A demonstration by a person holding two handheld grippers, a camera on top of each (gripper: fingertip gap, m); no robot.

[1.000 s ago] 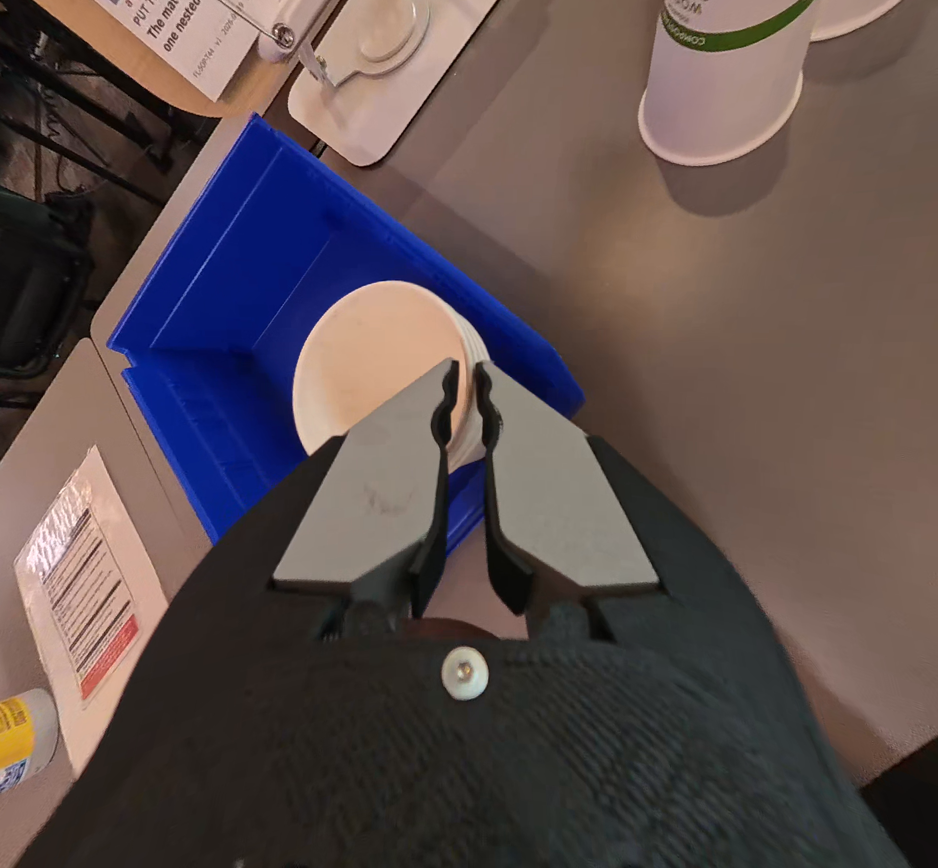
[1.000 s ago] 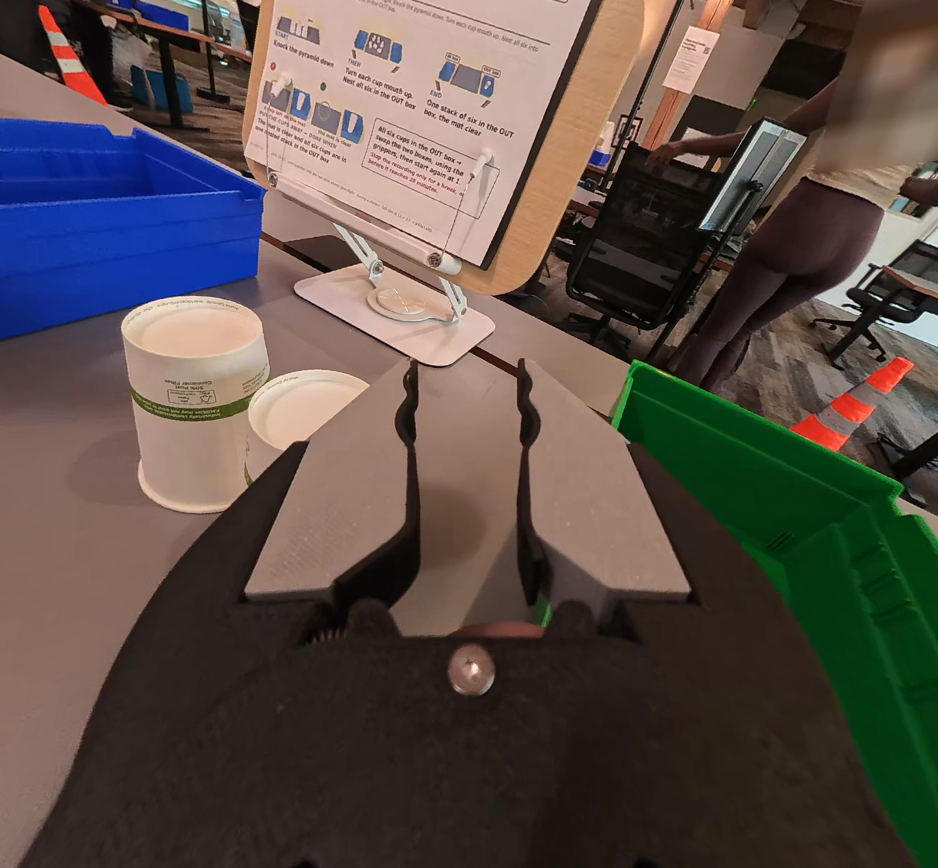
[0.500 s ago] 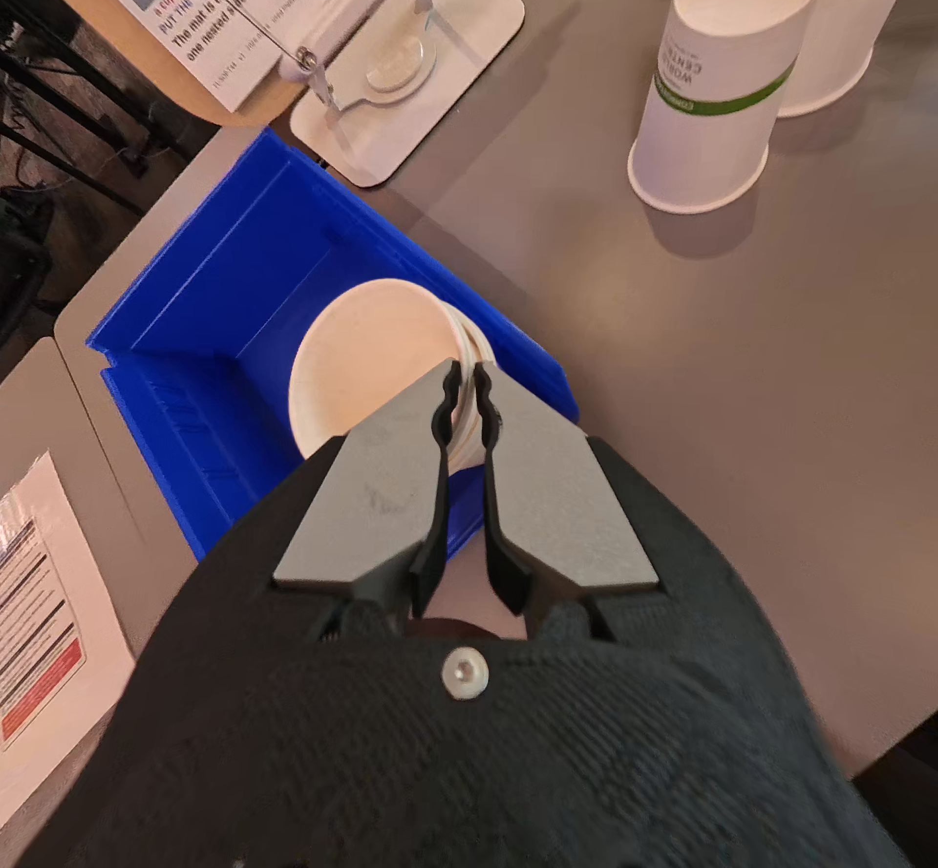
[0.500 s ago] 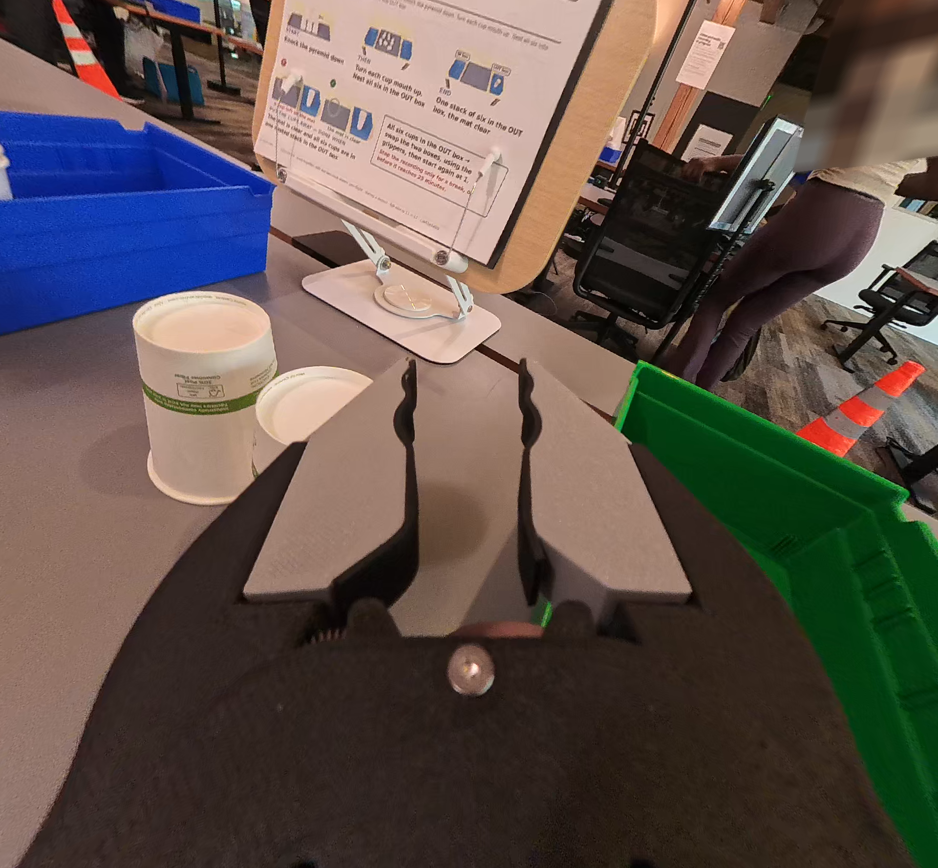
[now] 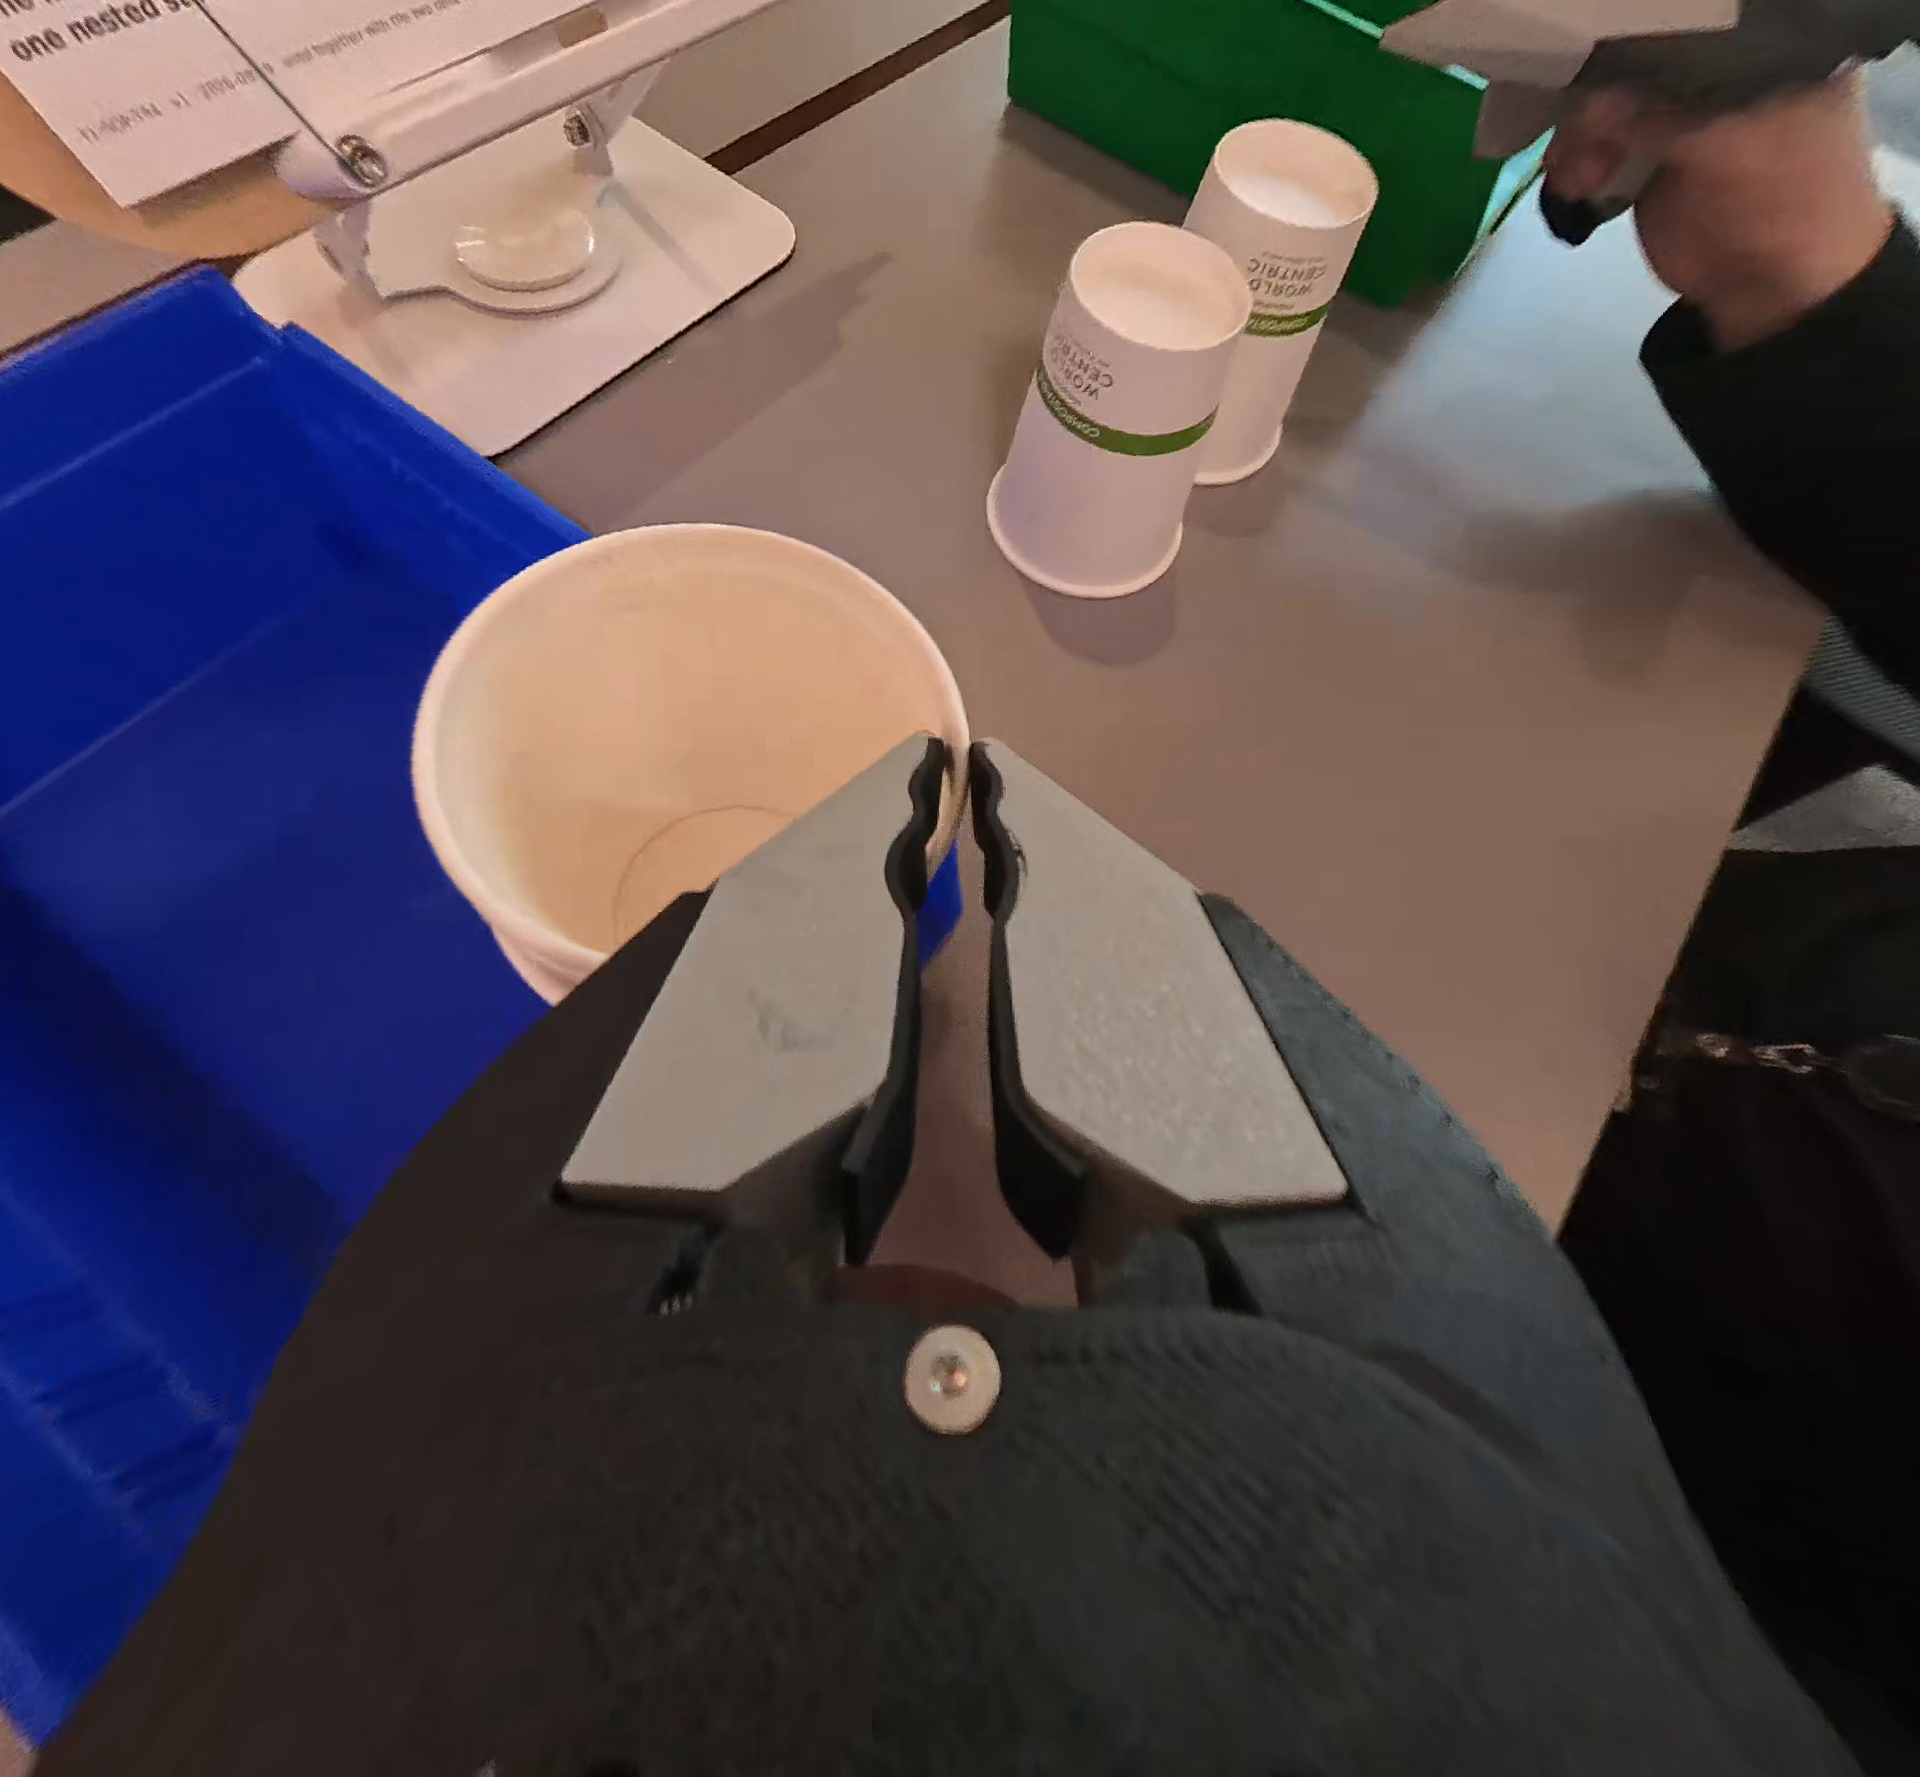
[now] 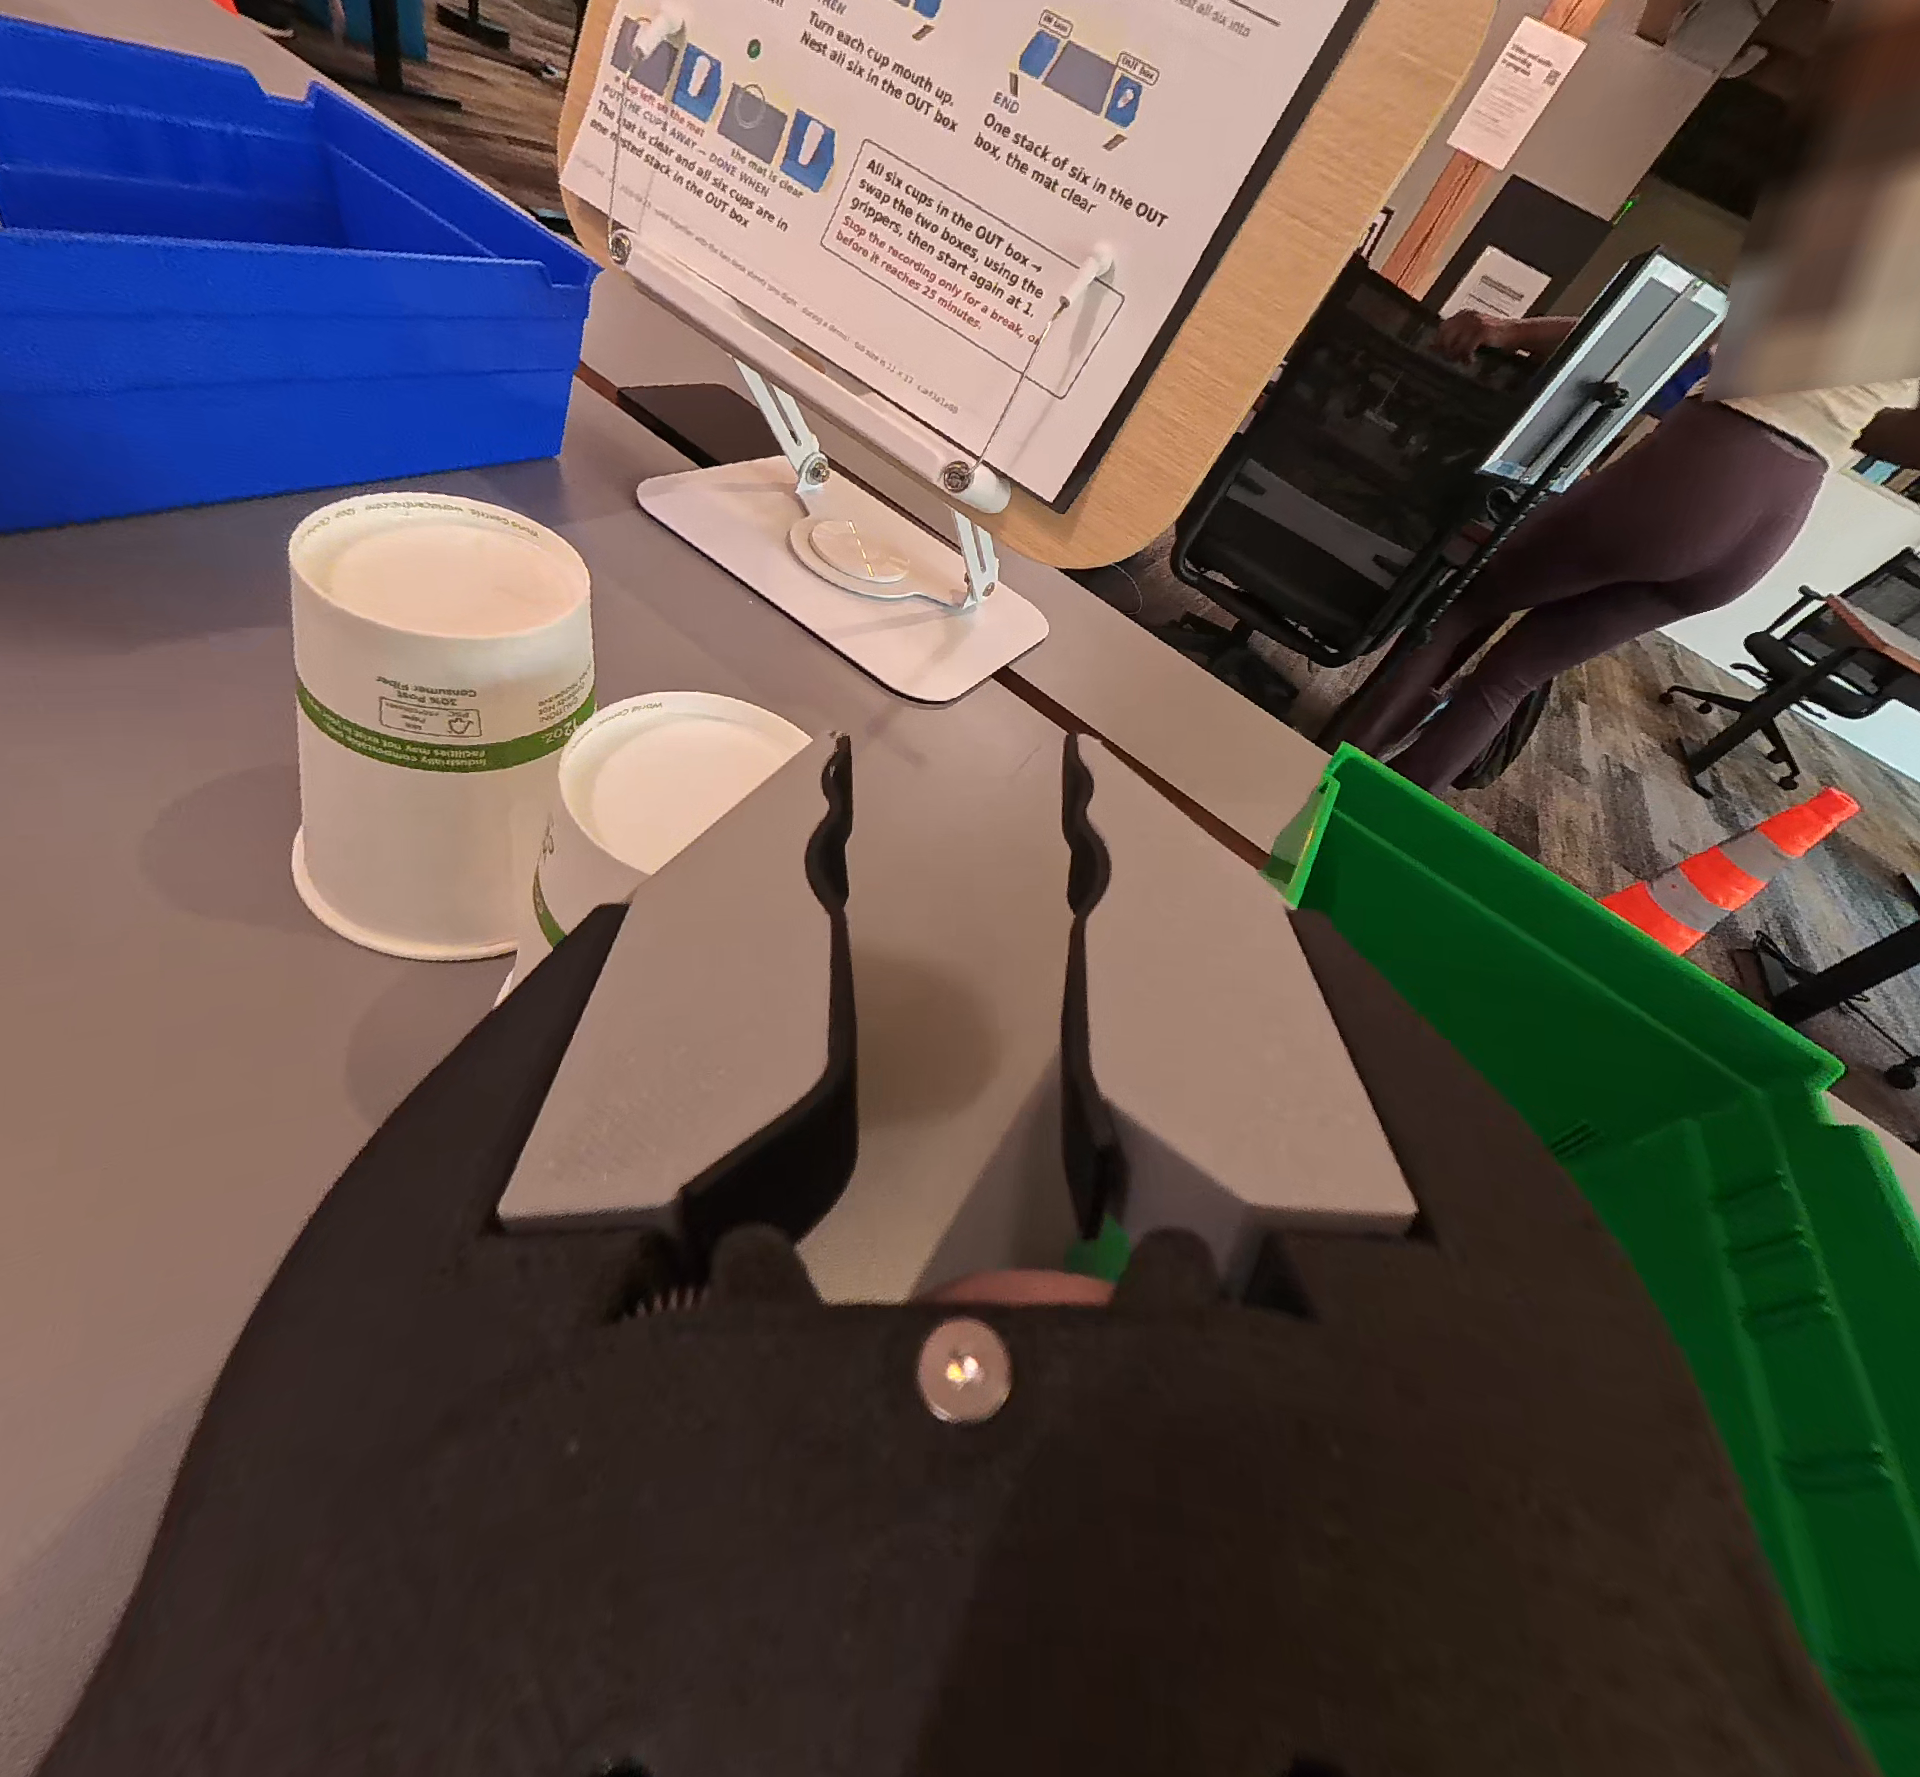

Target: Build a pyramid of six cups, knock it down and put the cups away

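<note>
Nested cups [image 5: 665, 740] mouth-up over bin; two cups [image 5: 1117, 408] inverted.

My 2 handheld grippers, black and grey.

Left gripper [image 5: 957, 797] and right gripper [image 6: 951, 797] each show me 2 flat grey fingers with wavy black inner pads, a textured black body, 1 silver screw; a black sleeve [image 5: 1808, 439] is worn.

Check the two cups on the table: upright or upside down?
Upside down. Both cups stand on their wide rims on the table, closed bottoms up, printed bands inverted.
</note>
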